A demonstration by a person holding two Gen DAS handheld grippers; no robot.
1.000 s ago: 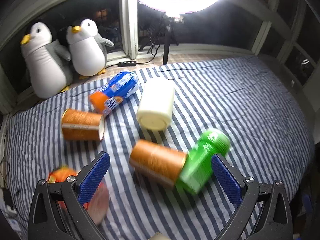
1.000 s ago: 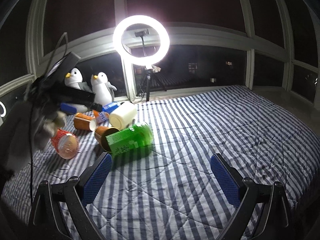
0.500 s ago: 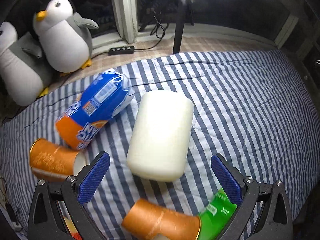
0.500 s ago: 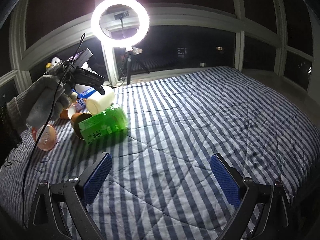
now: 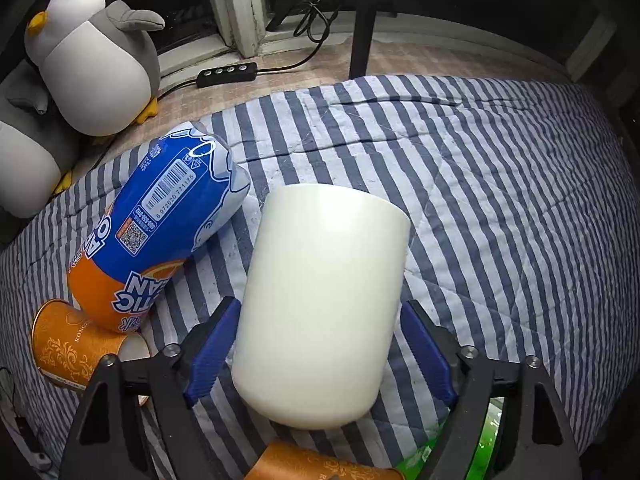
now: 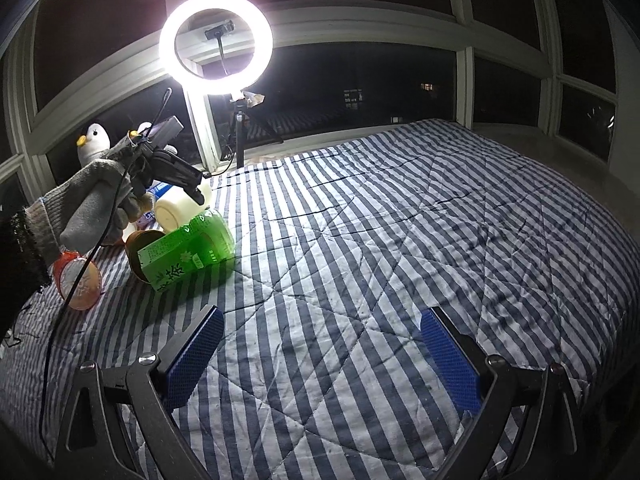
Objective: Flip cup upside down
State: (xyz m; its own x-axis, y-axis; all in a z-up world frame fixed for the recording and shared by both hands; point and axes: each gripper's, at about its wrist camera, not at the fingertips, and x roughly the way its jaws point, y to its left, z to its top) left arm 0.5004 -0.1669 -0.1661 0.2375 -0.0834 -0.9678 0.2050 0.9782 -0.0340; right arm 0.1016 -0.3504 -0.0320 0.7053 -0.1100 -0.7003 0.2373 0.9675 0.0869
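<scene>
So the white cup (image 5: 324,292) is lying on its side on the striped quilt (image 5: 500,200), base end toward the left gripper (image 5: 320,356), sitting right between its two fingers. Just left of it a bottle (image 5: 160,224) lies tilted, its lower end resting against a paper cup (image 5: 76,348) on its side. Two plush penguins (image 5: 96,52) stand behind those, off the quilt by the window. Another paper cup (image 5: 320,468) lies in front of the white one. The right gripper (image 6: 320,360) hangs over bare quilt, well apart from the pile, ring light (image 6: 216,44) behind everything.
</scene>
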